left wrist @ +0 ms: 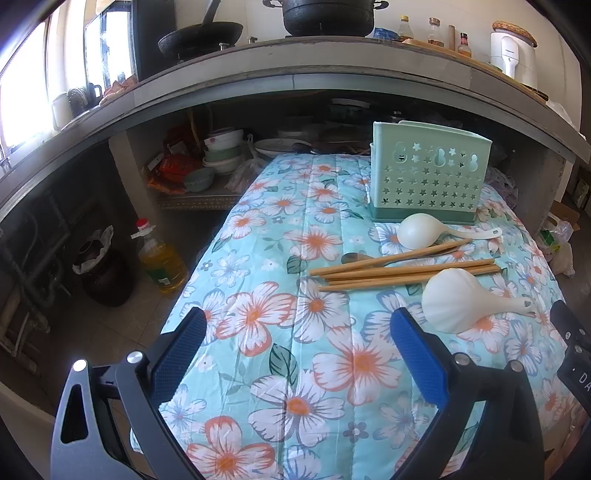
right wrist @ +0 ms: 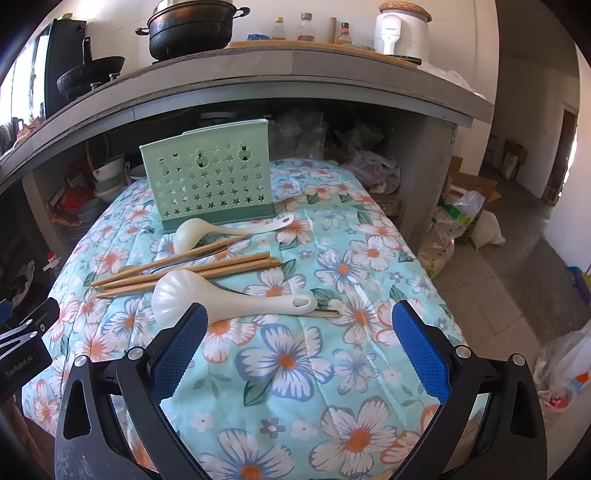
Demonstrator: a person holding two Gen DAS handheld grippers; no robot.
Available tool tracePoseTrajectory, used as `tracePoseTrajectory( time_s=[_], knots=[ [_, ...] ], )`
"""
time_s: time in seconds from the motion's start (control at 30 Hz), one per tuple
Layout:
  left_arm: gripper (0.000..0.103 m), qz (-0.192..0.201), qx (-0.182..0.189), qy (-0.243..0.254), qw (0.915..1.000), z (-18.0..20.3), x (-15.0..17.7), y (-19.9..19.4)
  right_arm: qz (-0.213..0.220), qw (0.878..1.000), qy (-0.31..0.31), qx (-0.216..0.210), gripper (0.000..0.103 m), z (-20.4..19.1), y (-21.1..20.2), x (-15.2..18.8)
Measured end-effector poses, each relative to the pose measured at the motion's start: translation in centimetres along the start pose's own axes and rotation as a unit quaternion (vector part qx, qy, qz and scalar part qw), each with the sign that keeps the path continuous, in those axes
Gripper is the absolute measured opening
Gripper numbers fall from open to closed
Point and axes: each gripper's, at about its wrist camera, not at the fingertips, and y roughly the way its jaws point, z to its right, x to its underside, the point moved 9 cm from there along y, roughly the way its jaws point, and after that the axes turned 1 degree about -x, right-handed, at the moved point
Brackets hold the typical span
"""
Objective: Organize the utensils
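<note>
Kitchen setting, concrete counter [left wrist: 332, 74] curving overhead with a black wok [left wrist: 201, 37] and pot [left wrist: 328, 16] on it. From the left wrist view, a quilted floral cloth [left wrist: 295, 369] covers the table, soft and slightly wrinkled. At its far edge stands the mint-green plastic utensil holder [left wrist: 430, 173], flat-fronted, pierced with star cutouts. Just in front lies a smooth white ladle [left wrist: 424, 230], then a loose bundle of wooden chopsticks [left wrist: 402, 271] running crosswise, then a ribbed white rice paddle [left wrist: 458, 304] nearer the right edge. The left gripper [left wrist: 297, 325] hovers with blue textured pads spread wide, nothing between them, over bare cloth.

Over to the right wrist view: same holder [right wrist: 208, 181] at the far edge, ladle [right wrist: 221, 230] touching its base, chopsticks [right wrist: 184, 269] behind the paddle [right wrist: 221, 297]. The right gripper [right wrist: 299, 319] is fully spread and empty, its left pad just in front of the paddle's bowl. Plenty of free cloth along the near edge; tiled floor [right wrist: 491, 295] drops away right.
</note>
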Motion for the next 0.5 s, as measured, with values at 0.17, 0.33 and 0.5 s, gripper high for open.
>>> tracePoseTrajectory(
  time_s=[0.17, 0.33, 0.5],
  knots=[
    [0.097, -0.001, 0.001, -0.001, 1.0, -0.17, -0.02, 0.06, 0.0, 1.0, 0.001, 0.0, 0.095, -0.03, -0.03, -0.03],
    [0.097, -0.005, -0.001, 0.0, 1.0, -0.44, 0.29, 0.11, 0.0, 1.0, 0.0, -0.001, 0.095, -0.04, -0.04, -0.03],
    [0.098, -0.009, -0.006, 0.005, 0.9999, -0.41, 0.38, 0.53, -0.001, 1.0, 0.0, -0.001, 0.095, -0.03, -0.03, -0.05]
  ],
)
